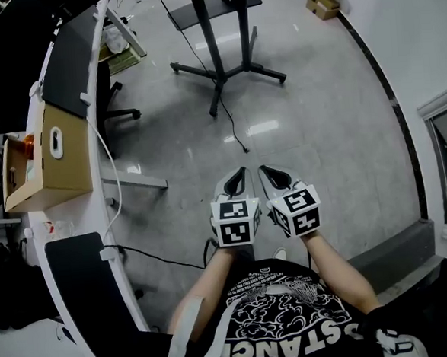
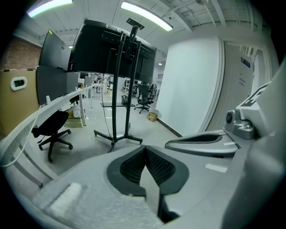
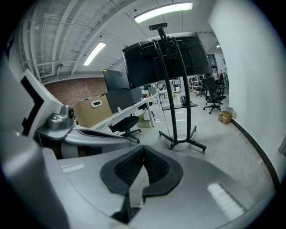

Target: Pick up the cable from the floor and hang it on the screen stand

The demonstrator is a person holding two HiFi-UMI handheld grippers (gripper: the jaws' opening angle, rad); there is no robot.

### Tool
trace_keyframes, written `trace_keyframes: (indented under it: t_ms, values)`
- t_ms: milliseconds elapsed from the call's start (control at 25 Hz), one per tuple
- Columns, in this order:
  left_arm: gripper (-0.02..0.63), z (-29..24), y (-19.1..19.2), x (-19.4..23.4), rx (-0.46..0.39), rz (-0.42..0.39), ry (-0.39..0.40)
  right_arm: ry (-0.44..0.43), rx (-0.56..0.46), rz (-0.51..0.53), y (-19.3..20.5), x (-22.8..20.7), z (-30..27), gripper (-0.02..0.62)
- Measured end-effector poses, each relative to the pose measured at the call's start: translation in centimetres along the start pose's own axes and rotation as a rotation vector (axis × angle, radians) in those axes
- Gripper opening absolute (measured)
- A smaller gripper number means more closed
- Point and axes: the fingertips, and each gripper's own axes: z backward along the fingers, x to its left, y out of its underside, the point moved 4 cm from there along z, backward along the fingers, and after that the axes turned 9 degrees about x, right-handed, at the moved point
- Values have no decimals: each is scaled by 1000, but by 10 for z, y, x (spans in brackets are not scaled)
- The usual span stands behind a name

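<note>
Black, thin and probably limp, the cable [image 1: 233, 127] lies on the floor [image 1: 319, 129] by the screen stand [image 1: 216, 52], ahead of the left tongs [image 1: 243, 170] and right tongs [image 1: 262, 169], both closed empty; pinch it near its loose end.

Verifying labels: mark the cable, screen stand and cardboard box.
cable [image 1: 237, 132]: head view, stretch on floor.
screen stand [image 1: 207, 30]: head view, upright post.
cardboard box [image 1: 72, 169]: head view, top face.

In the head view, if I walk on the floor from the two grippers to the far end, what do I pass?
The left gripper and right gripper, side by side → black cable lying on the floor → screen stand → small cardboard box near the far wall.
</note>
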Motion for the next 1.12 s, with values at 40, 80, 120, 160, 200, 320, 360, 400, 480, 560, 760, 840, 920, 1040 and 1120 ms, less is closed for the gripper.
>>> trace_keyframes:
  t_ms: [40,80,120,160,200,320,360,400,480,560,760,840,920,1040,1120]
  values:
    - [-2,-5,-4,7,4,4,3,1,10,-1,-4,-1,-7,6]
    - [-2,-10,-8,13,9,7,7,1,20,-2,-8,-2,-14,6]
    - [-2,-15,-11,20,16,11,11,3,29,-2,-12,-2,-21,6]
    - [-2,-20,-13,27,24,15,15,5,37,-2,-15,-3,-29,6]
    - [-2,-25,-15,34,33,19,21,7,46,-1,-19,-4,-37,6]
    - [-2,-41,-22,56,51,25,34,13,76,-5,-31,-7,-65,6]
    - [-2,-46,-23,63,60,28,39,13,87,-8,-34,-7,-74,6]
    - [-2,-52,-23,71,72,34,44,12,99,-11,-37,-7,-84,6]
    - [-2,-64,-23,86,95,54,57,11,127,-11,-40,-8,-103,6]
    - [-2,-77,-25,103,109,72,61,10,152,-4,-43,-10,-122,6]
    - [0,-116,-21,138,135,97,69,-9,214,17,-38,-18,-167,6]
    - [0,-136,-16,147,150,114,76,-16,241,23,-30,-26,-187,6]
    - [0,-156,-11,152,157,133,100,-19,260,20,-21,-34,-207,8]
    - [0,-190,-5,164,154,132,107,-16,281,27,-10,-50,-242,11]
    - [0,-214,3,174,158,149,108,-15,300,30,1,-63,-266,14]
